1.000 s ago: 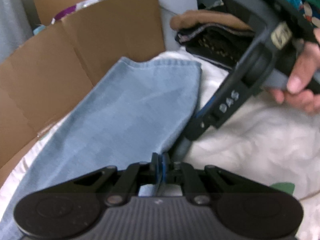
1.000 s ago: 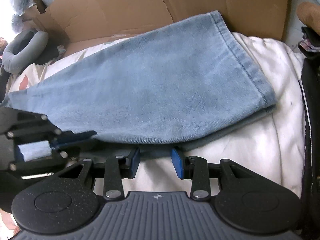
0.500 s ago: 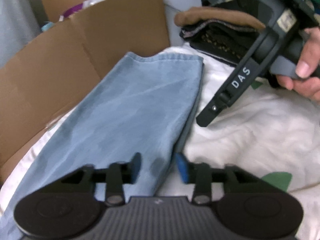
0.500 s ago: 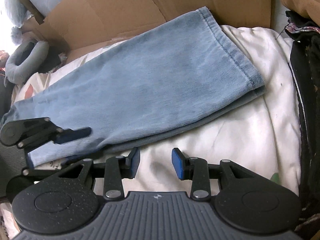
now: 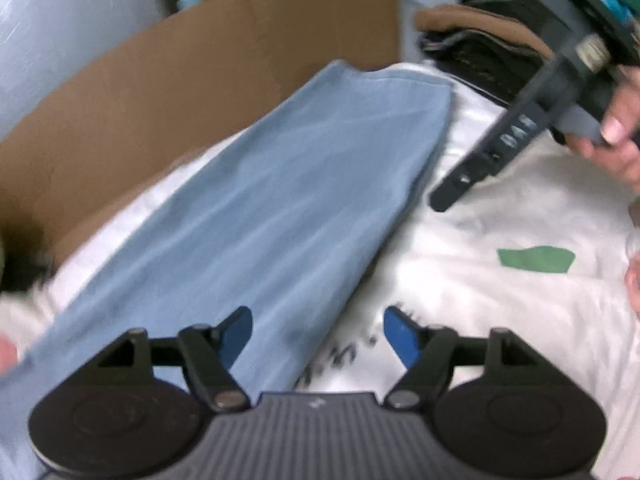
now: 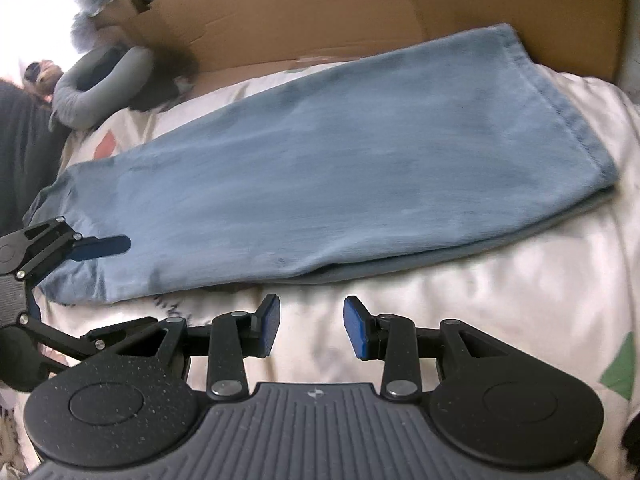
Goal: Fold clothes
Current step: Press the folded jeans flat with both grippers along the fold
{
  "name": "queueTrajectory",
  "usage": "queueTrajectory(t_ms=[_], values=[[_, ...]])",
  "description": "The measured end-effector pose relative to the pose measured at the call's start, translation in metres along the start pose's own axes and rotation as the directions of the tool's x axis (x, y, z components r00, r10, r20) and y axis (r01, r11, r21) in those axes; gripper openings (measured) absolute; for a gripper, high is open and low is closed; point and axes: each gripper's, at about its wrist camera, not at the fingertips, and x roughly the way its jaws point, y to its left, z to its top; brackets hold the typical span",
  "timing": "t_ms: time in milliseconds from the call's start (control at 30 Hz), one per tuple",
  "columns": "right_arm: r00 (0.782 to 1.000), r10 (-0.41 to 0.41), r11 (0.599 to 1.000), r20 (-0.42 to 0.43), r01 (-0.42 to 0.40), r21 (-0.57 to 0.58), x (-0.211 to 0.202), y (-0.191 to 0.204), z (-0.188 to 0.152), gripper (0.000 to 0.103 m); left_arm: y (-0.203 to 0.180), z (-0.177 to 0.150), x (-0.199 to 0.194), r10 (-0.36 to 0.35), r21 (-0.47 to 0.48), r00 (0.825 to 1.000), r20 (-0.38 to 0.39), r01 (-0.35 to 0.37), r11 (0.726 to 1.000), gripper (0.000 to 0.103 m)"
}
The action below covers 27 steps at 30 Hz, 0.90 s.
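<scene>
Light blue jeans (image 5: 288,200) lie folded lengthwise on the white bedding, hem toward the cardboard; the same jeans (image 6: 340,184) fill the right wrist view. My left gripper (image 5: 318,334) is open above the jeans' near edge, one blue pad over the denim, one over the sheet. My right gripper (image 6: 312,326) is open over bare sheet, a little short of the jeans' long edge. In the left wrist view the right gripper's body (image 5: 504,148) is held up by a hand (image 5: 616,148). The left gripper's fingers (image 6: 100,246) reach onto the denim at the left.
A flattened cardboard box (image 5: 200,80) stands behind the jeans. Dark and brown folded clothes (image 5: 480,40) are stacked at the back right. A grey neck pillow (image 6: 100,84) lies at the far left. The white quilt (image 6: 520,300) has green patches.
My left gripper was shut on the jeans' edge one second ago; it has let go and opened wide. Both grippers have drawn back from the jeans, which now lie flat.
</scene>
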Motion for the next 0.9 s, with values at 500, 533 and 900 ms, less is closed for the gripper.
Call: queueTrajectory(t_ms=[500,533,900], values=[[0.999,0.016,0.989,-0.037,-0.021,-0.146,0.025,0.063,-0.004,0.042,0.021,-0.057,0.0,0.186,-0.065,0.98,-0.065,-0.19,0.98,0.083],[0.999,0.013,0.988,-0.039,-0.018,-0.151,0.027,0.065,-0.004,0.042,0.021,-0.058,0.005,0.196,-0.062,0.978,-0.07,-0.2,0.978,0.083],[0.998,0.003,0.975,-0.056,-0.015,-0.22,0.045,0.096,-0.007,0.042,0.023,-0.056,0.029,0.309,-0.024,0.95,-0.042,-0.31,0.95,0.087]])
